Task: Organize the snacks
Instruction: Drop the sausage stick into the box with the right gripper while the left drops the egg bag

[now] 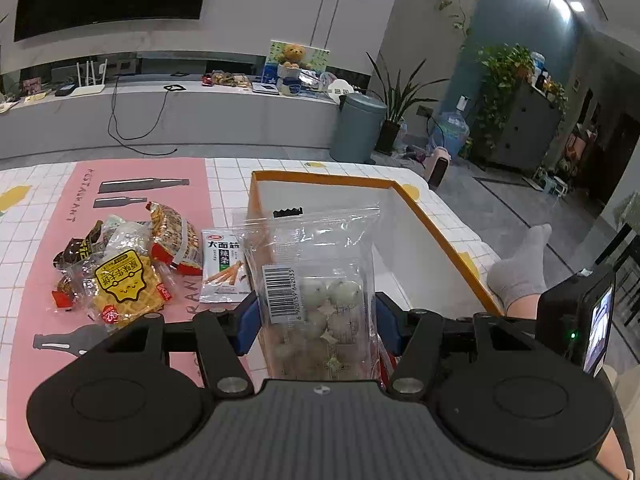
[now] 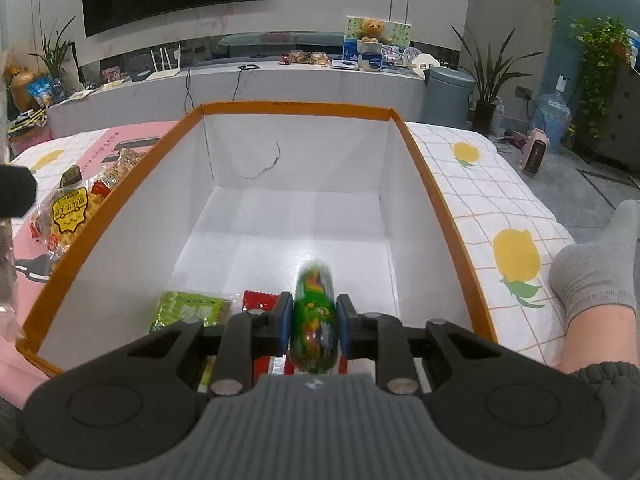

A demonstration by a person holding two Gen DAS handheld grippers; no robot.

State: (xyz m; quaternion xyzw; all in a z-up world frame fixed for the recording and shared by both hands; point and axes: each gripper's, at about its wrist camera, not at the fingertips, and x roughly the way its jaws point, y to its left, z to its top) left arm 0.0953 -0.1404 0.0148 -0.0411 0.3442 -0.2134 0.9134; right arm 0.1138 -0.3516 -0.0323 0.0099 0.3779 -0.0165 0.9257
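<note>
The right gripper point(image 2: 313, 322) is clamped on a green sausage-shaped snack point(image 2: 314, 316) and hangs low over the near end of the orange-rimmed box point(image 2: 294, 107), probably to lay it beside the green packet point(image 2: 188, 311) and red packet point(image 2: 260, 300) on the floor. The left gripper point(image 1: 316, 322) pinches a clear bag of pale round sweets point(image 1: 316, 280) upright at the box's left wall, likely next to go in. More snacks, a yellow waffle pack point(image 1: 122, 288) among them, wait on the pink mat point(image 1: 144, 184) to the left.

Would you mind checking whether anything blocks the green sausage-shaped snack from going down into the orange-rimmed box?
Nothing visible does: the right gripper holds the green sausage-shaped snack over the orange-rimmed white box, with bare floor ahead.
</note>
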